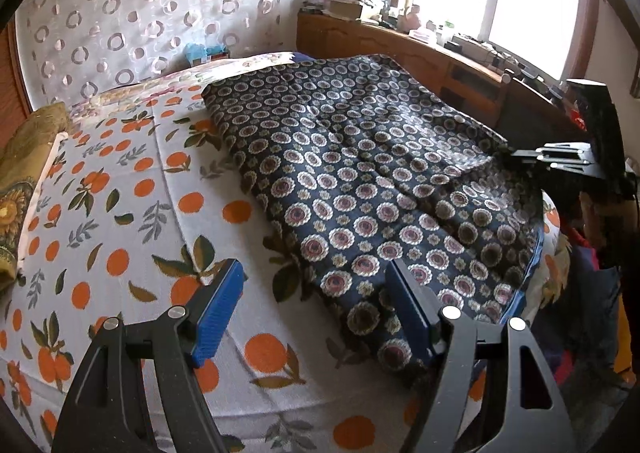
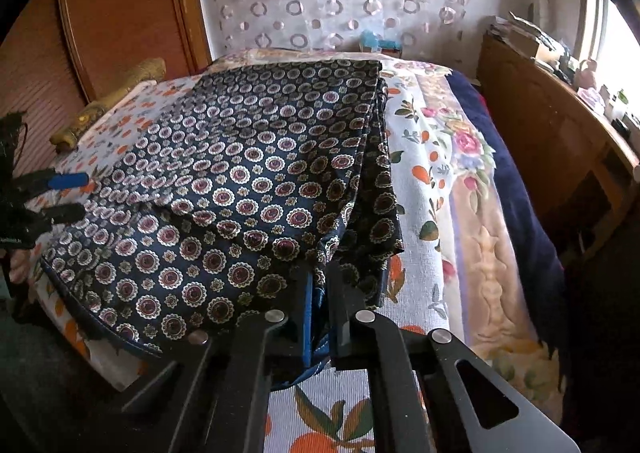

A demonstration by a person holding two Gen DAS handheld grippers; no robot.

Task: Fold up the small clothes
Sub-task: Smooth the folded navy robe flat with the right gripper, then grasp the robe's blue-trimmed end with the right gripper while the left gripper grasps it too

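A dark blue garment with round flower medallions [image 1: 372, 181] lies spread on the bed; it also shows in the right wrist view [image 2: 248, 181]. My left gripper [image 1: 316, 293] is open, its blue pads just above the garment's near left edge. It also shows at the left of the right wrist view [image 2: 68, 195]. My right gripper [image 2: 320, 293] is shut on the garment's near corner, with cloth pinched between the pads. It shows in the left wrist view [image 1: 516, 157] at the garment's right edge.
The bed has a white sheet with an orange fruit print [image 1: 120, 213]. A yellow-green pillow [image 1: 20, 173] lies at its left. A wooden headboard shelf [image 1: 460, 65] with clutter runs under the window. A patterned curtain [image 1: 140, 13] hangs behind.
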